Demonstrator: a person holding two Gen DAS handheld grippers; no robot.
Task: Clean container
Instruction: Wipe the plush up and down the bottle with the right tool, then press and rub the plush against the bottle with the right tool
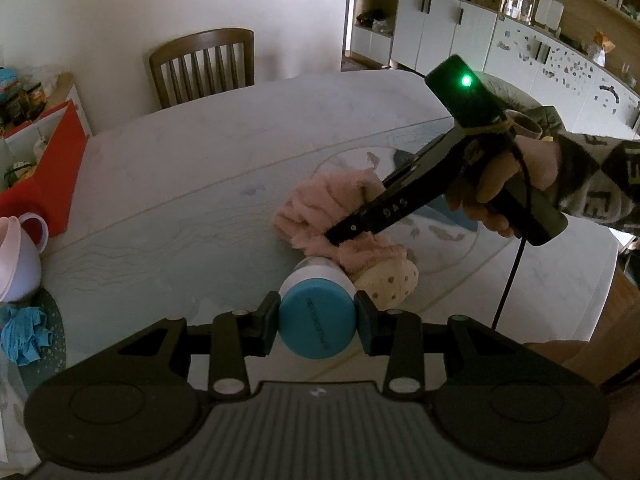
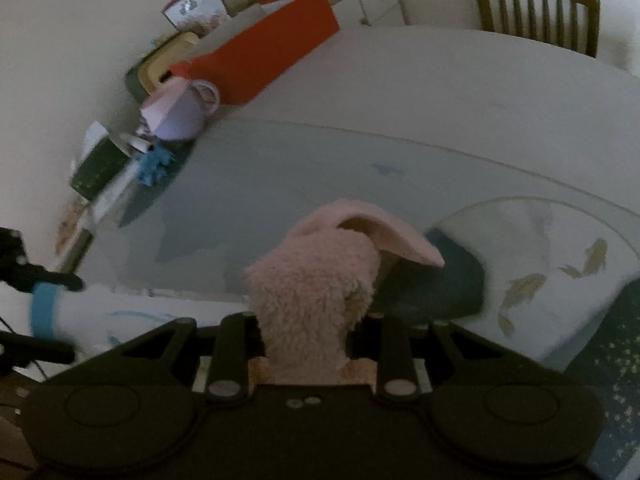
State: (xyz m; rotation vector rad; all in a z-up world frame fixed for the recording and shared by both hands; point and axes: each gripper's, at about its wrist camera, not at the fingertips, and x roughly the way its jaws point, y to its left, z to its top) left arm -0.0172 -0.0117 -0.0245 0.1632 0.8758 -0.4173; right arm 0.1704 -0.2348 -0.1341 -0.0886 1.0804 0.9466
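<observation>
My left gripper (image 1: 317, 322) is shut on a white container (image 1: 318, 280) with a blue cap (image 1: 317, 323), held on its side, cap toward the camera. The container's far end presses into a fluffy pink cloth (image 1: 320, 208) with a cream, dotted underside (image 1: 390, 282). My right gripper (image 1: 340, 236), held by a hand (image 1: 504, 184) in a patterned sleeve, reaches in from the right and is shut on that cloth. In the right wrist view the pink cloth (image 2: 316, 280) is bunched between my right gripper (image 2: 306, 336), and the white container (image 2: 100, 314) with its blue cap (image 2: 43, 310) lies at the left.
A white table (image 1: 200, 168) with a fish-patterned mat (image 2: 560, 272) lies below. At its left stand a lilac cup (image 1: 20, 256), a blue crumpled cloth (image 1: 24, 336) and a red box (image 1: 56, 160). A wooden chair (image 1: 204, 64) is at the far side. White cabinets (image 1: 460, 36) line the back right.
</observation>
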